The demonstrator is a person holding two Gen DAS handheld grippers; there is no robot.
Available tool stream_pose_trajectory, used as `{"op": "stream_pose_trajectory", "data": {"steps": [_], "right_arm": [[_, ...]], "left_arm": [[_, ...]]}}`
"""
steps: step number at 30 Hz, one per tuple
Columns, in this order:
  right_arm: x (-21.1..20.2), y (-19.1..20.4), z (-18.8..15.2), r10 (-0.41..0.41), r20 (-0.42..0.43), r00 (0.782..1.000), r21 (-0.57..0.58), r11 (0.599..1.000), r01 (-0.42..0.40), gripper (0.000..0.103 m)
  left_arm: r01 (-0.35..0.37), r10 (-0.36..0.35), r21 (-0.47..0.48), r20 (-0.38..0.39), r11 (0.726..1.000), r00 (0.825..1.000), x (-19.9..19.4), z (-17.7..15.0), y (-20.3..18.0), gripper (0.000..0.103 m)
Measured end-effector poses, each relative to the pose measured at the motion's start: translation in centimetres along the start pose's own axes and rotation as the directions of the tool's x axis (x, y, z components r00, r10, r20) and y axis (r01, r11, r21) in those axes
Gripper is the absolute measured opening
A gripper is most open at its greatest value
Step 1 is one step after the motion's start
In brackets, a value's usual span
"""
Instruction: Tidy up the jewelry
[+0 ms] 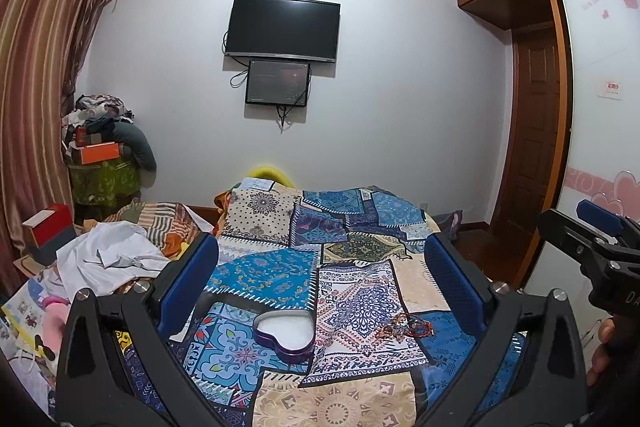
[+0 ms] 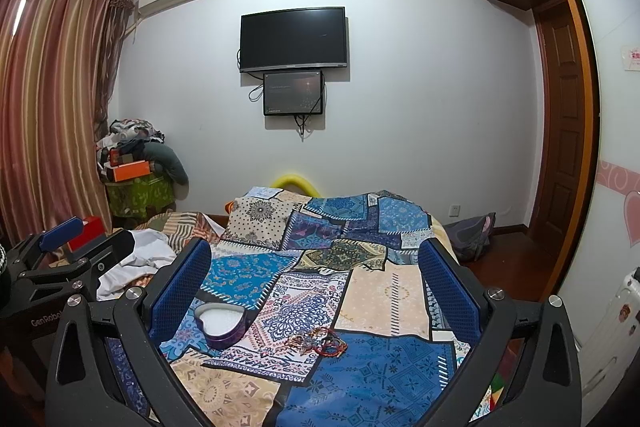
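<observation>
Left wrist view: the left tongs (image 1: 320, 275) stand spread wide and hold nothing above the patchwork bedspread (image 1: 356, 299). The heart-shaped box (image 1: 285, 333) sits between the fingers, the bracelets (image 1: 404, 329) just right of it, apart. The right tongs (image 1: 592, 231) enter at the right edge.

Right wrist view: the right tongs (image 2: 316, 279) are likewise spread and bare. Box (image 2: 221, 323) lies near the left finger, bracelets (image 2: 318, 341) beside it; bare bedspread (image 2: 384, 291) stretches beyond.

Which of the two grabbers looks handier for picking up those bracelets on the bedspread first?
Probably the right gripper. In its view the bracelets lie almost centred between its open fingers. For the left gripper they sit off to its right, with the heart-shaped box closer to its centre.
</observation>
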State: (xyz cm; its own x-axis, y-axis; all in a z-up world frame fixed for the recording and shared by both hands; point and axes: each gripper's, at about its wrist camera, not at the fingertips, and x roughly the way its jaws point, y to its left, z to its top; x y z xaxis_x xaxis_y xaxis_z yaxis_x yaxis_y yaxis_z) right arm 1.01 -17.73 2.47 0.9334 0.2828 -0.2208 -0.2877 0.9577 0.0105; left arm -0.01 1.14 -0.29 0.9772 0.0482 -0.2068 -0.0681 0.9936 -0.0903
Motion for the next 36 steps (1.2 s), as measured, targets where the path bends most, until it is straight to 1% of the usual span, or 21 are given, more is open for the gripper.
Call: {"op": "stream_pose_trajectory", "data": {"steps": [7,14,19,24,26,29,33,34,36], "right_arm": [[0.4,-0.3,-0.2,0.002,-0.013,1.000,0.007,1.000,-0.001,0.103],[1.5,-1.0,-0.5,0.001,-0.036,0.999,0.022,1.000,0.000,0.103],[2.8,-1.5,-1.1,-0.007,-0.071,0.997,0.029,1.000,0.009,0.103],[4.6,-2.5,-2.0,-0.030,-0.116,0.993,0.033,0.999,0.034,0.103],[5.1,-3.0,-2.4,-0.043,-0.134,0.990,0.032,0.998,0.047,0.103],[6.4,-3.8,-3.3,-0.070,-0.178,0.982,0.019,0.997,0.074,0.103],[8.7,-5.1,-4.9,-0.105,-0.254,0.961,-0.004,0.994,0.108,0.103],[9.2,-5.3,-5.4,-0.110,-0.272,0.956,-0.008,0.994,0.113,0.103],[10.0,-5.6,-6.2,-0.116,-0.301,0.947,-0.014,0.993,0.117,0.103]], "left_arm": [[0.007,-0.007,0.000,-0.014,1.000,1.000,0.5,-0.1,0.1,0.103],[0.007,-0.007,0.003,-0.041,1.000,0.999,2.0,-0.4,0.2,0.103],[0.008,-0.008,0.005,-0.083,1.000,0.997,4.0,-0.9,-0.1,0.103],[0.008,-0.007,0.000,-0.142,1.000,0.990,6.5,-1.8,0.2,0.103],[0.008,-0.010,-0.009,-0.177,1.000,0.984,7.8,-2.4,0.3,0.103],[0.024,-0.031,-0.033,-0.253,0.999,0.967,10.2,-3.5,0.6,0.103],[0.039,-0.051,-0.042,-0.332,0.998,0.942,13.1,-5.5,0.3,0.103],[0.043,-0.055,-0.043,-0.352,0.998,0.934,13.8,-6.0,0.2,0.103],[0.060,-0.076,-0.052,-0.400,0.997,0.913,15.3,-7.2,0.0,0.103]]}}
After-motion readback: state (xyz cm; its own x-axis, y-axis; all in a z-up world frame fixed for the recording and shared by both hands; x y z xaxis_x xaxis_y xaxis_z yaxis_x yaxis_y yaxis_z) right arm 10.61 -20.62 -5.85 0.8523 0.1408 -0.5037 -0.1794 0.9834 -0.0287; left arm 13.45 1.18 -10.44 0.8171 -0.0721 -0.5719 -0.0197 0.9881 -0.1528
